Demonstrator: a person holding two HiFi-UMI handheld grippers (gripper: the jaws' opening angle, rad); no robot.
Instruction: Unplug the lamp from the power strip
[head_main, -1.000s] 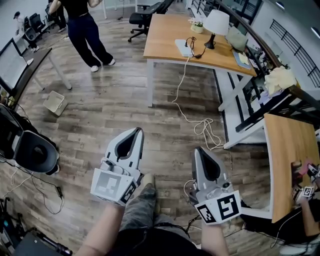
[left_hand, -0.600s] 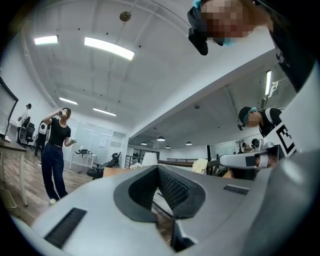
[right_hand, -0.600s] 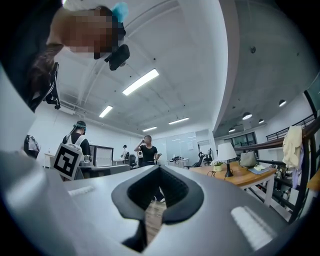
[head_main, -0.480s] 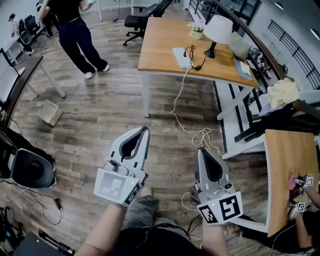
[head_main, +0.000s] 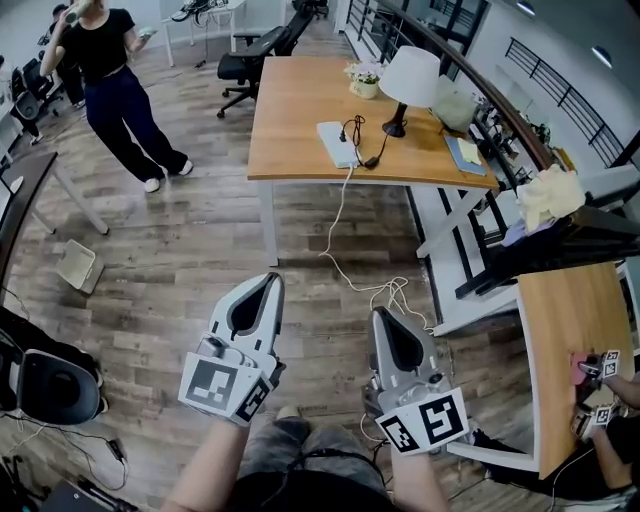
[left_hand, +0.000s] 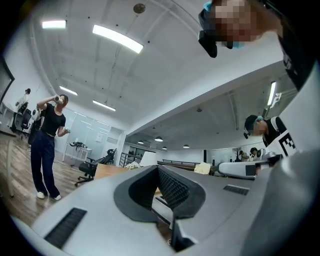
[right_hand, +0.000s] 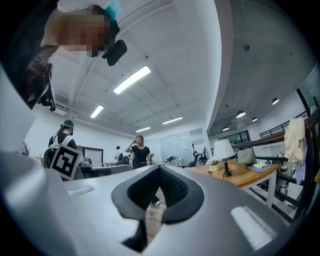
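The lamp (head_main: 408, 85), white-shaded on a dark base, stands toward the back of the wooden table (head_main: 300, 110). Its black cord (head_main: 378, 152) runs to the white power strip (head_main: 337, 143) just beside it. You are well apart from both, with bare floor (head_main: 200, 240) in between. The left hand-held gripper (head_main: 272, 281) and the right hand-held gripper (head_main: 380, 314) hang in front of you. Each has its jaws closed together, and nothing sits between them.

Watch the strip's white lead (head_main: 338, 215), which drops off the table edge and coils loosely on the floor on your way in, so a foot could catch it. The strip looks light and unfixed. If you pull the plug without pinning the strip, it will likely lift or slide. If you tug the cord instead of the plug, you could tip the lamp. You will also need to open the jaws before you reach.

Compared with a second ago, the table sits lower and closer in the head view, so you have walked toward it. Both hand-held grippers stay closed.
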